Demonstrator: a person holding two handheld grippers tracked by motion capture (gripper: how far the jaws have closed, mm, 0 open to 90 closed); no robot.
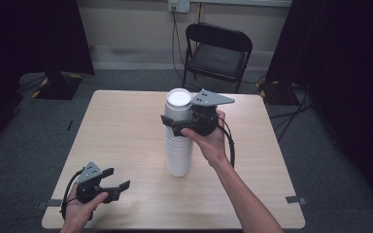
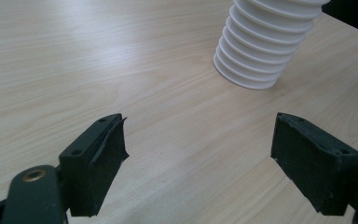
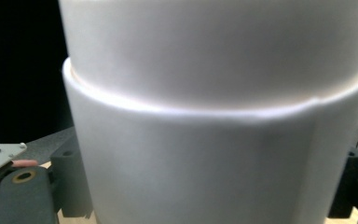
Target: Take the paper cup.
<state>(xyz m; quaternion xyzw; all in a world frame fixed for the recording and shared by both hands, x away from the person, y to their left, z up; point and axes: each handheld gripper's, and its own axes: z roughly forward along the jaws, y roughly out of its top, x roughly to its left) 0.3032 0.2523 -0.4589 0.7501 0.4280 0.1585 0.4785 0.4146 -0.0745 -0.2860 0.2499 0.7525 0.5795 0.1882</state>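
A tall stack of white ribbed cups (image 1: 178, 153) stands upright at the middle of the light wooden table (image 1: 121, 131). My right gripper (image 1: 179, 124) reaches in from the right near the top of the stack, below the rim of the top cup (image 1: 178, 98). In the right gripper view the jaws stand on either side of a cup's wall (image 3: 205, 158), apparently pressing on it, and the top cup (image 3: 214, 42) rises out of that one. My left gripper (image 1: 119, 177) rests open and empty at the front left. In its own view, the left gripper (image 2: 200, 116) faces the stack's base (image 2: 256, 56).
A black folding chair (image 1: 217, 53) stands behind the table's far edge. Dark curtains hang at both sides, with cables on the grey floor. Bare tabletop (image 2: 74, 56) stretches left of the stack and around the left gripper.
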